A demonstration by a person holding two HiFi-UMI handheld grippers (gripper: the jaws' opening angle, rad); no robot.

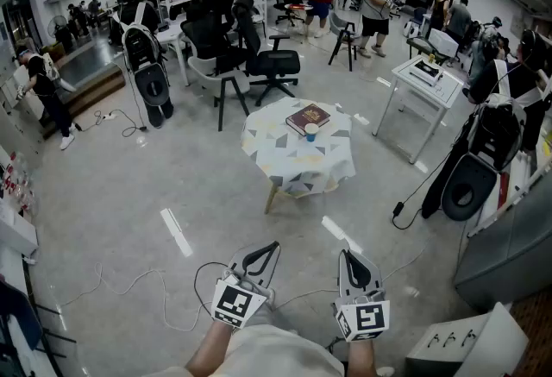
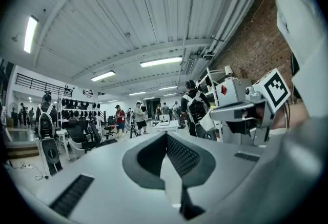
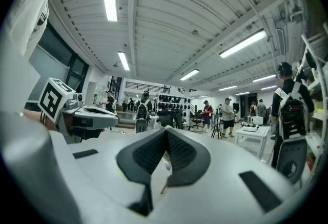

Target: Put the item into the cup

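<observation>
Cup (image 1: 311, 132) stands on the round table (image 1: 293, 170), on its patterned cloth, just beside the near edge of a dark red book (image 1: 308, 117); whether the cup touches the book cannot be told; the item for the cup is too small to tell apart. A black office chair (image 1: 272, 63) stands at the far side of the table; a white desk (image 1: 424, 80) to the right. Left gripper (image 1: 272, 248) and right gripper (image 1: 347, 254) are held low at the near edge, well apart from the table; both have jaws together, tips meeting, nothing between them.
</observation>
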